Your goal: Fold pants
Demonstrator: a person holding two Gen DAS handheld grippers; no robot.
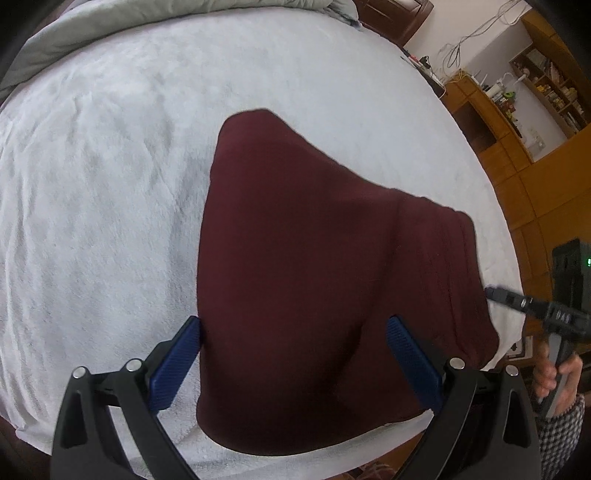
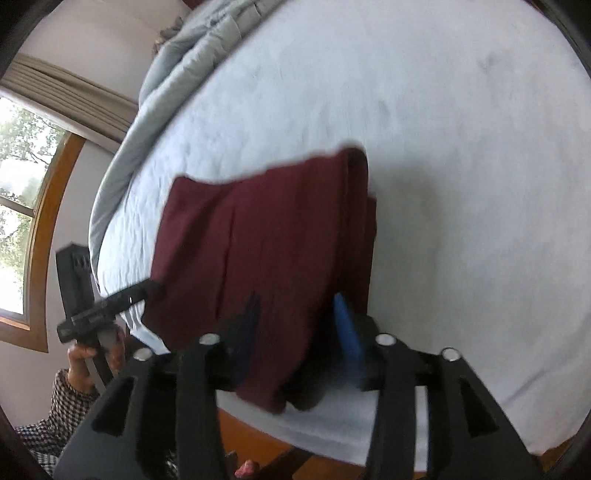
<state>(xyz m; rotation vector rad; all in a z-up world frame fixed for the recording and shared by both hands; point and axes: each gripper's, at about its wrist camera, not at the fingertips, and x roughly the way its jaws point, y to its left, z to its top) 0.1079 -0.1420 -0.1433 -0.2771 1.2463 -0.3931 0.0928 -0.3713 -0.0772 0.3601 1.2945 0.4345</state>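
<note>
Dark maroon pants (image 1: 314,277) lie folded on the white fleece blanket (image 1: 110,184) near the bed's front edge. My left gripper (image 1: 293,326) is open, its blue pads either side of the folded cloth's near part, low over it. My right gripper (image 2: 297,306) is partly closed with the pants' (image 2: 266,243) waistband end between its blue fingers (image 2: 345,325); the view is blurred. The right gripper also shows in the left wrist view (image 1: 517,301) at the pants' right edge. The left gripper shows in the right wrist view (image 2: 144,290) at the cloth's left edge.
A grey duvet (image 1: 147,26) is bunched at the bed's far side. Wooden shelves and cabinets (image 1: 517,122) stand to the right of the bed. A window (image 2: 26,206) is on the left wall. The bed's front edge (image 2: 332,439) drops to a wooden floor.
</note>
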